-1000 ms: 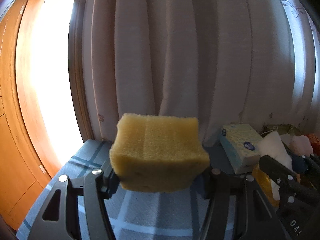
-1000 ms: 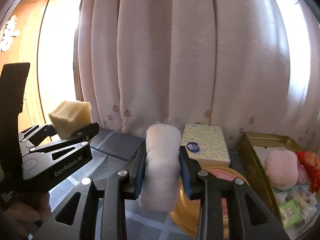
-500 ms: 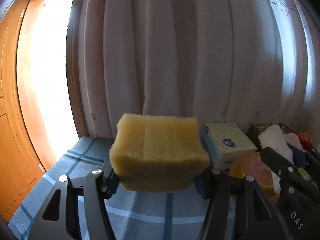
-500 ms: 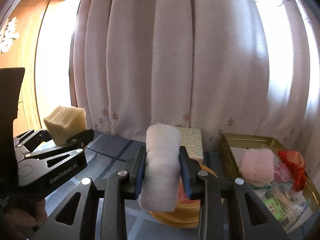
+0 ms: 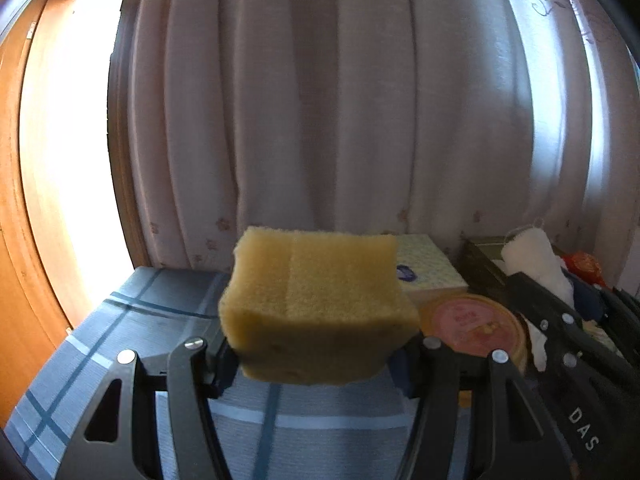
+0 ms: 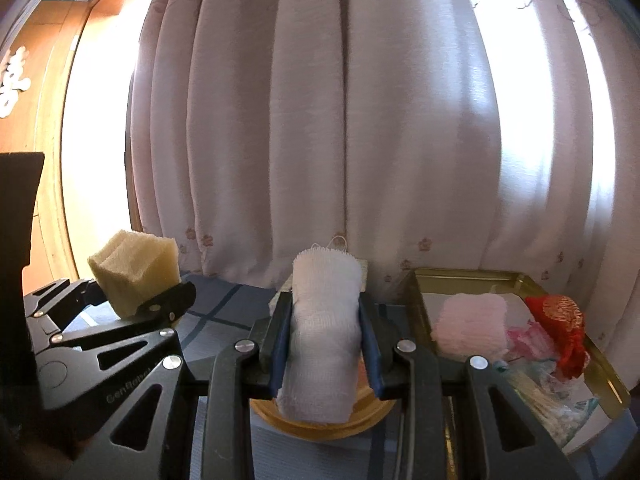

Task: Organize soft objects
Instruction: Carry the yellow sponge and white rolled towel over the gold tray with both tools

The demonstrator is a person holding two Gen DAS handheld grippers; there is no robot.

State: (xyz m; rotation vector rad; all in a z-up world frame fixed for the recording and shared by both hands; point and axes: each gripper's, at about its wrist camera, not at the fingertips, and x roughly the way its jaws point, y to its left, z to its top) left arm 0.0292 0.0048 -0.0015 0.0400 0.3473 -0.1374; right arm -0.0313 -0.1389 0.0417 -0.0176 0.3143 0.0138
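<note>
- Left gripper (image 5: pixel 320 354) — jaws clamped on a yellow sponge (image 5: pixel 316 312), held clear above the blue checked tablecloth (image 5: pixel 120 332).
- Right gripper (image 6: pixel 324 344) — pads pinch a rolled white cloth (image 6: pixel 324 332), upright, over a round yellow tin (image 6: pixel 320 426).
- A gold tray (image 6: pixel 608 384) at the table's right edge holds a pink puff (image 6: pixel 468 320) and a red pouch (image 6: pixel 560 328).

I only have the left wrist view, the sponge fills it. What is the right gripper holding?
Observer: The right gripper is clamped on a rolled white cloth, upright between its pads.
Operator: Anything in the gold tray?
Observer: Yes, the gold tray holds a pink fluffy cloth and a red pouch.
Operator: Is my sponge secure?
Observer: From the right wrist, the yellow sponge sits pinched in the left gripper, clear of the table.
</note>
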